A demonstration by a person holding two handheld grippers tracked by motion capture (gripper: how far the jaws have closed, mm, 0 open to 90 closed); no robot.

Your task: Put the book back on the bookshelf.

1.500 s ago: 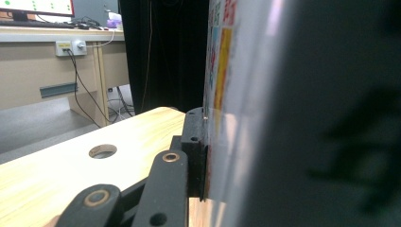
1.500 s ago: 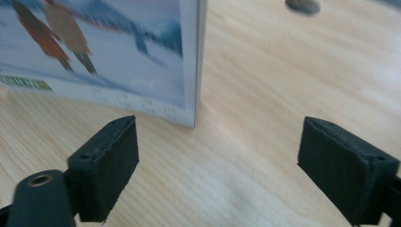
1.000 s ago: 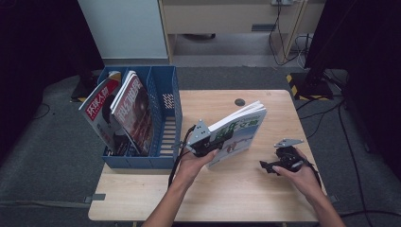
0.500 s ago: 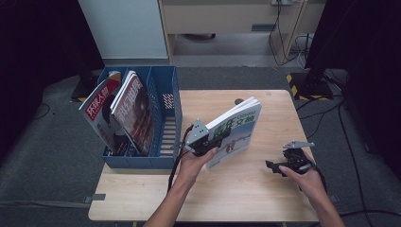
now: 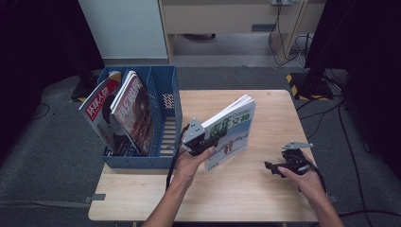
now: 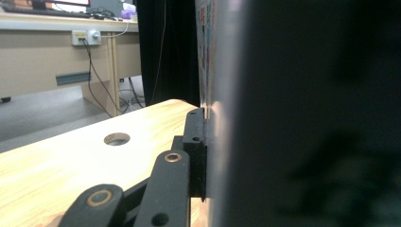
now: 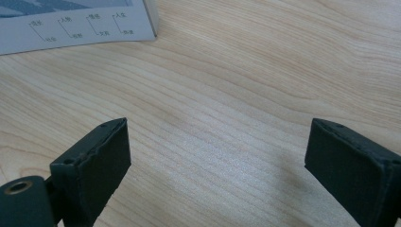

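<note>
We see the left gripper (image 5: pixel 201 142) clamped on the book (image 5: pixel 231 130), held tilted up off the table (image 5: pixel 274 113) just right of the blue file rack (image 5: pixel 163 118). Right gripper (image 5: pixel 283 165) is wide open, holding nothing, low over bare wood. Since earlier the book has shifted slightly leftward; the right hand (image 5: pixel 307 182) has drawn back toward the near edge. Left forearm reaches forward.

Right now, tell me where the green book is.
High view: the book stands tilted mid-table, clamped by the left hand-held gripper, right of the blue rack.
</note>
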